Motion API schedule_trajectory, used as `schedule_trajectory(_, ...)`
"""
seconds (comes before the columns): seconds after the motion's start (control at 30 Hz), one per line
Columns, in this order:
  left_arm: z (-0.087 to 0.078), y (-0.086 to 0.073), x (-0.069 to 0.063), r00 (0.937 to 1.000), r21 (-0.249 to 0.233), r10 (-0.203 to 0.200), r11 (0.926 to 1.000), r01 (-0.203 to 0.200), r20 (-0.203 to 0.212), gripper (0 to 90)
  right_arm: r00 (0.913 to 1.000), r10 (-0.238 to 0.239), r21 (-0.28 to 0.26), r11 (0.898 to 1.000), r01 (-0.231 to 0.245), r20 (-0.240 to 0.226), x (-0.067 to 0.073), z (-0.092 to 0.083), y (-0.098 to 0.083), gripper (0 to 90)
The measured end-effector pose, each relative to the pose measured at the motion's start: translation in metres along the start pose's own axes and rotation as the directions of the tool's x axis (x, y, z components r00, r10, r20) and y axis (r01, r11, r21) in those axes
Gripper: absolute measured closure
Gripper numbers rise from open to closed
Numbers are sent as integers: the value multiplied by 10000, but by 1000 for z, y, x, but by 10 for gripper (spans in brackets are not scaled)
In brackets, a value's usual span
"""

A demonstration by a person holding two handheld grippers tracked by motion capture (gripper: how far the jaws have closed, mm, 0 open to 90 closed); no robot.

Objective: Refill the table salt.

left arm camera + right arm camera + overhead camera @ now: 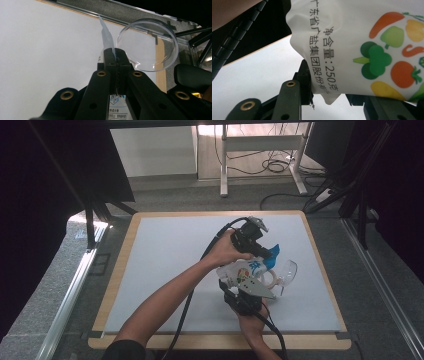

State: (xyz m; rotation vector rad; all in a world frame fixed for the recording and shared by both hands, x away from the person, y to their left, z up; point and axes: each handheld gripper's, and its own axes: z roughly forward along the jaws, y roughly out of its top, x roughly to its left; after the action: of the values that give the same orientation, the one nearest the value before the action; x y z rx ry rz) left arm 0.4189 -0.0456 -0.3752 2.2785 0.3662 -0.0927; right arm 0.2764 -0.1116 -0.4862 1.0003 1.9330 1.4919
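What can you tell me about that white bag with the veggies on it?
The bag is a soft white plastic pouch, puffy and crinkled. It has black printed writing and pictures of vegetables: a carrot, broccoli and a tomato. One end is blue in the high view. It is held up above the white table, not lying on it. The left gripper pinches its thin sealed edge, and the right gripper clamps its other end. A clear round dish sits close beside it.

Bright tabletop, dark surroundings, soft focus
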Motion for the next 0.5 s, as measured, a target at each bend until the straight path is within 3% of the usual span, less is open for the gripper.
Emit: schedule_trajectory(0.5,0,1,-2,10000,18,93,10000,-93,-19,900,10000,-43,-60,10000,43,2,1,-1,1,629)
